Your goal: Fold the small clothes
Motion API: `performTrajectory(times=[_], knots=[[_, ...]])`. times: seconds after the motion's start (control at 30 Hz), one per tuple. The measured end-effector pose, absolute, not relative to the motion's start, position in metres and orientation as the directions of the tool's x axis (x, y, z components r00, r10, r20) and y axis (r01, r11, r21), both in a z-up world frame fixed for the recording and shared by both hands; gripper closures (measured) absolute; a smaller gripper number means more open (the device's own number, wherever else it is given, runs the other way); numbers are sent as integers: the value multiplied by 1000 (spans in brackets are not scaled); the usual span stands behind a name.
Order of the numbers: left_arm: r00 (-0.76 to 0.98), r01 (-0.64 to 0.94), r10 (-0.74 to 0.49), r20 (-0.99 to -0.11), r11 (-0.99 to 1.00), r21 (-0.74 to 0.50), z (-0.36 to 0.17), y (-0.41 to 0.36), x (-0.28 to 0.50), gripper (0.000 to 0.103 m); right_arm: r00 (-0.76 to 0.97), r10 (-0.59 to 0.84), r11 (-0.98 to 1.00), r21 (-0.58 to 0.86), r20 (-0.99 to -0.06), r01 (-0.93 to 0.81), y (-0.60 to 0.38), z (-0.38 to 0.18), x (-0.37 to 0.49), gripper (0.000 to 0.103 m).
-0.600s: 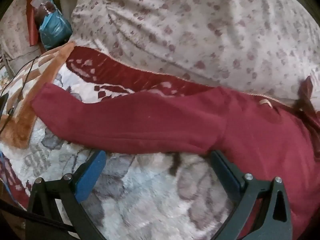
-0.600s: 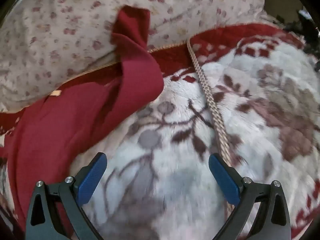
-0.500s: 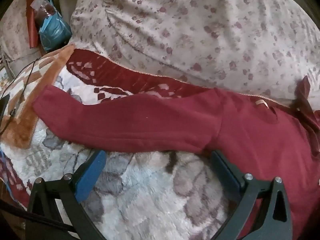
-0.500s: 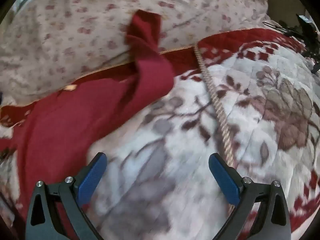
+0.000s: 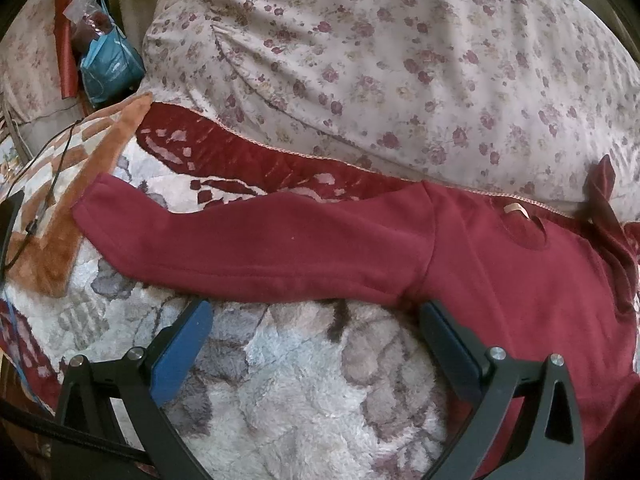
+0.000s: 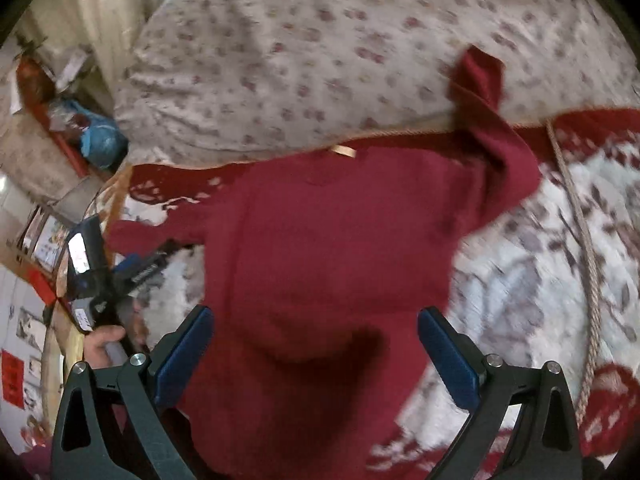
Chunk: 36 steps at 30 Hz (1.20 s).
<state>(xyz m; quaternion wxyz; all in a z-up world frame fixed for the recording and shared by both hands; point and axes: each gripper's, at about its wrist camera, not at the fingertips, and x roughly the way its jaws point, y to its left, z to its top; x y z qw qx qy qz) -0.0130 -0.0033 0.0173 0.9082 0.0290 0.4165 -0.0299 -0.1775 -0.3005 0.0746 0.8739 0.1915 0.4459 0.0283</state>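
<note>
Bed surface: a fleece blanket (image 5: 304, 392) with grey and red flower print, spread under everything; a floral quilt (image 5: 400, 60) bulks along the far side.
Garment: a small dark-red long-sleeved top (image 6: 328, 240), lying flat on the blanket, neck and its tan label at the far edge against the quilt.
Left sleeve: sleeve (image 5: 256, 252) stretched straight out to the left, flat, unfolded.
Right sleeve: the other sleeve (image 6: 496, 136) bunched and flipped up toward the quilt at far right; this view is motion-blurred, so whether it counts as a fold is unclear.
Left gripper: left gripper (image 5: 316, 316) spread wide, empty, hovering over the blanket just near of the left sleeve and armpit.
Right gripper: right gripper (image 6: 316, 316) spread wide, empty, above the lower body of the top.
Done: garment laid out, by the look of it.
Left to do: seemingly every fold; both sleeves inward, then the body doubled.
Progress: early.
</note>
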Motion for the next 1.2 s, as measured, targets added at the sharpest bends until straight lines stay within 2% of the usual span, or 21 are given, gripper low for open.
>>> performTrajectory(times=[0.2,0.33,0.5,0.7,1.2], knots=[[653,79,-21,-757,996,40,18,-9,-11,0,610,180,935,327,-771,137,-275,75,-143,0],[645,84,-39,-764,996,20,13,-10,-8,0,629,25,982,137,-777,131,-248,67,-112,0],[637,85,-45,-770,996,13,8,-11,-4,0,615,-58,995,8,-787,103,-220,48,-81,0],[629,82,-32,-776,996,26,5,-10,1,0,611,-112,988,-20,-783,156,-213,27,-63,0],[628,60,-11,-778,998,35,-4,-4,8,0,582,-115,977,16,-805,215,-216,3,-44,0]])
